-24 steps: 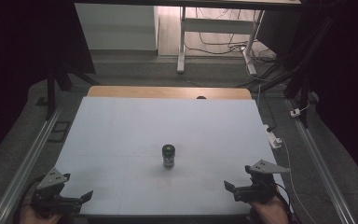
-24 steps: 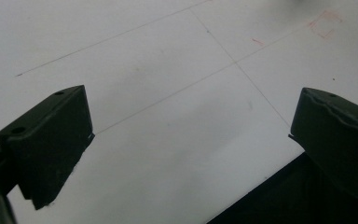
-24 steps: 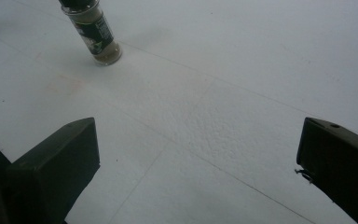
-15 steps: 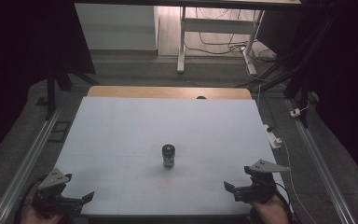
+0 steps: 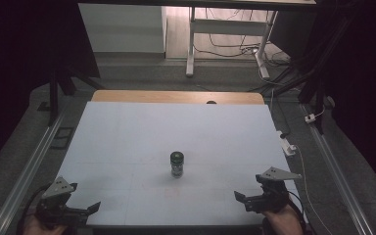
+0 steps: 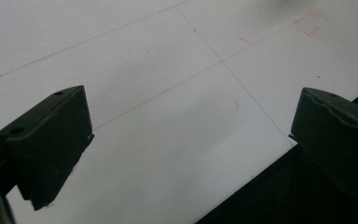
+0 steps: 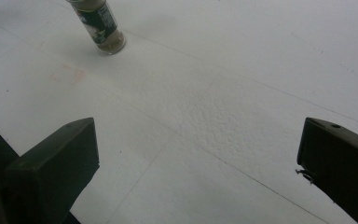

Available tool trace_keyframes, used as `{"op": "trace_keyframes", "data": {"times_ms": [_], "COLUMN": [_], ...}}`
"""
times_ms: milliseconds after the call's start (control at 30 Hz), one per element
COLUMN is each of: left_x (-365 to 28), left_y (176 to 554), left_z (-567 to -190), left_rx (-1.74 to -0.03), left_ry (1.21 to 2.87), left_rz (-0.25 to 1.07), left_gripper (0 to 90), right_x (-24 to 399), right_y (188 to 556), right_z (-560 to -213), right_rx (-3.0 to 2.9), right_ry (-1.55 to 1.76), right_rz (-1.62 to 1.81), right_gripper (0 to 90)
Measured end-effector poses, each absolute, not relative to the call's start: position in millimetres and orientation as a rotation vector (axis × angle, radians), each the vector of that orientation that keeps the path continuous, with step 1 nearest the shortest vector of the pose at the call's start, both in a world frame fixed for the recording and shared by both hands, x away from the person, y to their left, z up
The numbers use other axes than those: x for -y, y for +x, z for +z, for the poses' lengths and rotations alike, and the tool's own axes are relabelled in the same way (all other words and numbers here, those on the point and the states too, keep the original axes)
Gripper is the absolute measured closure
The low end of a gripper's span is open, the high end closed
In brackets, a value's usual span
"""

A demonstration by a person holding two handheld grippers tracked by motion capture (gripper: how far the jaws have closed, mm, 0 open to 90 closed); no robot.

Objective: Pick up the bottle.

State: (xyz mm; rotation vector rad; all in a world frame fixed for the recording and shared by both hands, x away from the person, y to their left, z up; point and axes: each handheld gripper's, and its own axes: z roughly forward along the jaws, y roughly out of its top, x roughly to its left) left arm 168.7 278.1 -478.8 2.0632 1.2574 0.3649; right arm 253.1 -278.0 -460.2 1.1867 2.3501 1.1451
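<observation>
- Left gripper point(image 5: 81, 209) sits low at about 7 o'clock in the high view, at the near left corner of the white surface point(image 5: 127, 142), a hand point(image 5: 34, 226) wrapped around it from below.
- Its jaws are spread wide: in the left gripper view they stand far apart with bare white sheet between them and nothing in the gap.
- That same view shows thin pencil lines crossing the surface, a faint red mark point(image 6: 310, 22) up at 1 o'clock, and the dark edge of the surface cutting in at 5 o'clock.
- Centre stage: a small spice jar point(image 5: 177, 164) stands upright with a dark lid, just below the middle of the surface, well apart from both grippers.
- In the right gripper view the spice jar appears up at 11 o'clock, its label dark and its contents pale, with a faint reddish patch point(image 7: 67, 73) on the sheet just beside it toward the camera.
- Right gripper point(image 5: 249, 199) holds at about 5 o'clock in the high view, near the front right edge of the surface, a grey three-cornered plate on top and a hand point(image 5: 284, 220) beneath.
- Its jaws gape wide as well, empty, only textured white sheet between them.
- Beyond the far edge, a wooden strip point(image 5: 176, 96) runs along the surface at 12 o'clock, and table legs point(image 5: 191, 44) with cables stand on the floor behind.
</observation>
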Motion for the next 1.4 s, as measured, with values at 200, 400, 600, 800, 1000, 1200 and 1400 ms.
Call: {"op": "trace_keyframes", "data": {"times_ms": [200,400,600,800,1000,1200,1400], "left_x": [-277.8,-277.6,-278.6,-278.9,-279.0,-279.1,-279.3], "left_y": [168.9,169.1,169.4,169.7,169.9,170.0,170.1], "left_z": [-479.0,-479.2,-479.2,-479.2,-479.3,-479.4,-479.4], "left_rx": [-1.265,-1.265,-1.268,-1.270,-1.271,-1.276,-1.278], "left_ry": [2.065,2.068,2.062,2.062,2.061,2.057,2.055], "left_rz": [0.364,0.362,0.358,0.354,0.352,0.348,0.345], "left_gripper": [0.0,0.0,0.0,0.0,0.0,0.0,0.0], "right_x": [277.6,275.6,271.6,268.2,263.4,254.7,247.6], "right_y": [254.0,254.6,255.7,257.0,259.4,262.8,265.6], "right_z": [-460.3,-459.8,-458.7,-458.8,-457.8,-457.5,-458.8], "right_rx": [-2.368,-2.386,-2.397,-2.405,-2.413,-2.441,-2.463], "right_ry": [1.182,1.169,1.140,1.096,1.049,0.997,0.967], "right_rz": [1.154,1.154,1.174,1.196,1.224,1.246,1.256], "right_gripper": [0.0,0.0,0.0,0.0,0.0,0.0,0.0]}}
